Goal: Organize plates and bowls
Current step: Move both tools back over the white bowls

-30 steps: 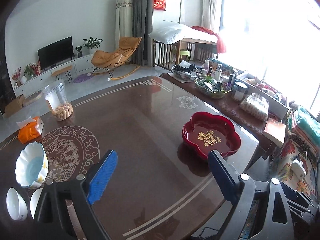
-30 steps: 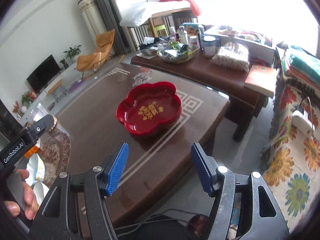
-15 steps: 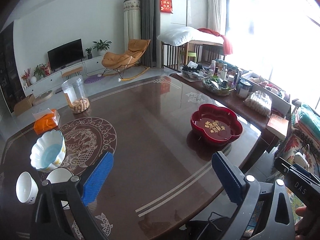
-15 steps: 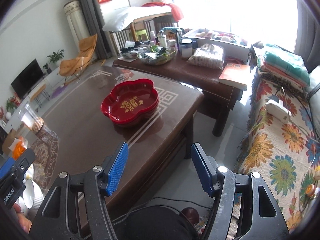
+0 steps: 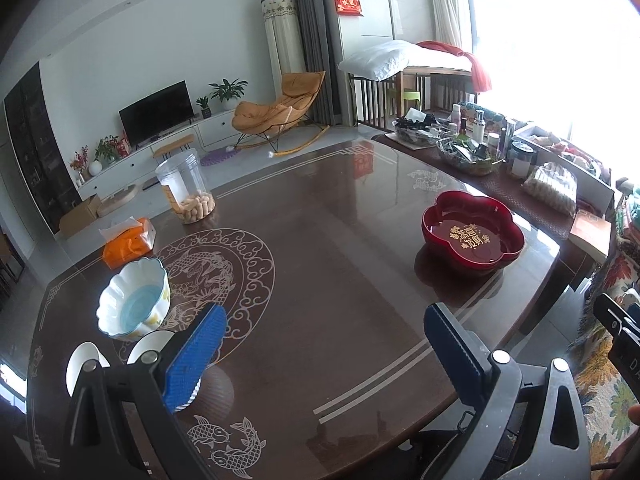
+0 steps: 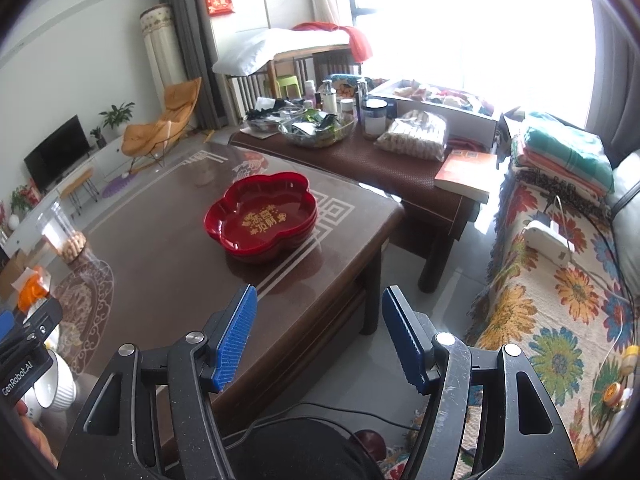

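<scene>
A red flower-shaped plate (image 5: 472, 234) sits near the right end of the brown table (image 5: 320, 264); it also shows in the right wrist view (image 6: 262, 214). A scalloped white bowl with a blue inside (image 5: 134, 304) stands at the left, with two small white bowls (image 5: 82, 362) in front of it, one partly hidden by my left finger. My left gripper (image 5: 322, 354) is open and empty above the table's near edge. My right gripper (image 6: 318, 336) is open and empty, off the table's right corner above the floor.
A clear jar of snacks (image 5: 186, 188) and an orange tissue pack (image 5: 128, 242) stand at the table's far left. A cluttered side table (image 6: 360, 148) with a book (image 6: 466, 174) stands past the right end. A sofa with a floral throw (image 6: 560, 300) is on the right.
Both grippers have pulled back and risen from the table. The white bowls have come further into the left view. The right view has swung toward the sofa side.
</scene>
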The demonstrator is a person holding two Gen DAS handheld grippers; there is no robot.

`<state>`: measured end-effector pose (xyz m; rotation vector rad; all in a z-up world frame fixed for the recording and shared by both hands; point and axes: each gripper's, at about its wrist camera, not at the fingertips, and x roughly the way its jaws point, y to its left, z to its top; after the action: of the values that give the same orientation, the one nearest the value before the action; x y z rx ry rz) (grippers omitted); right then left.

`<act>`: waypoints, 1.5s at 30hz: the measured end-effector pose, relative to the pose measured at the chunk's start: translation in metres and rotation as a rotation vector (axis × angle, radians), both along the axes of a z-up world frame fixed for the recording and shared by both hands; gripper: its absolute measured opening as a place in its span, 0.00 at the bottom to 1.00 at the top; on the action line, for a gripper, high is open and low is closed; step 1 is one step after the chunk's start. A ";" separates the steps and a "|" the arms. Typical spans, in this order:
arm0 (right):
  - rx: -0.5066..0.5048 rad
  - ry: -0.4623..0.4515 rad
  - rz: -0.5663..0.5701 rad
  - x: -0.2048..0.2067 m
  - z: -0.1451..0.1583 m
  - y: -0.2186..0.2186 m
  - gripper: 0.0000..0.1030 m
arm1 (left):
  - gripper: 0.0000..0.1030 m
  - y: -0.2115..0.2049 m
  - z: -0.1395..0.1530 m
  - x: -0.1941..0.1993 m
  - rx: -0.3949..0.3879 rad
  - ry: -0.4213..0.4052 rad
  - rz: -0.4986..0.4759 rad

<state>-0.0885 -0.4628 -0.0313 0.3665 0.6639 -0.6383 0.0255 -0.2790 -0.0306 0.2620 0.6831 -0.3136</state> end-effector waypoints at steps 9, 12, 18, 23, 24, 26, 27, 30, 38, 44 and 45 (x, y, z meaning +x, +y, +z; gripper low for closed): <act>-0.082 -0.044 0.065 0.004 0.019 0.021 0.67 | 0.96 0.015 0.007 -0.005 -0.022 0.076 -0.019; -0.128 -0.097 0.120 0.004 0.034 0.037 0.67 | 0.96 0.024 0.015 -0.008 -0.032 0.096 -0.009; -0.119 -0.124 0.197 0.013 0.049 0.059 0.67 | 0.96 0.034 0.027 -0.018 -0.023 0.064 0.002; -0.126 -0.128 0.253 0.011 0.060 0.075 0.72 | 0.96 0.046 0.033 -0.020 -0.036 0.060 0.016; -0.129 -0.133 0.259 0.010 0.062 0.077 0.72 | 0.96 0.047 0.033 -0.021 -0.039 0.064 0.015; -0.147 -0.142 0.252 0.007 0.063 0.078 0.72 | 0.96 0.050 0.033 -0.022 -0.047 0.070 0.010; -0.156 -0.136 0.252 0.007 0.063 0.080 0.73 | 0.96 0.052 0.032 -0.023 -0.050 0.078 0.005; -0.116 -0.081 0.289 0.013 0.051 0.081 0.74 | 0.96 0.062 0.022 -0.026 -0.047 0.111 -0.013; -0.017 -0.016 0.422 0.021 0.010 0.127 0.74 | 0.96 0.128 -0.006 -0.033 -0.062 0.205 0.067; -0.003 -0.024 0.630 0.038 0.028 0.193 0.74 | 0.96 0.199 0.029 -0.045 -0.076 0.064 0.254; 0.002 -0.031 0.671 0.039 0.034 0.205 0.74 | 0.96 0.211 0.032 -0.045 -0.078 0.056 0.290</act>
<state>-0.0493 -0.2582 0.0025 0.1365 0.7065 0.0075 -0.0194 -0.0681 0.0019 0.0781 0.7519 -0.0702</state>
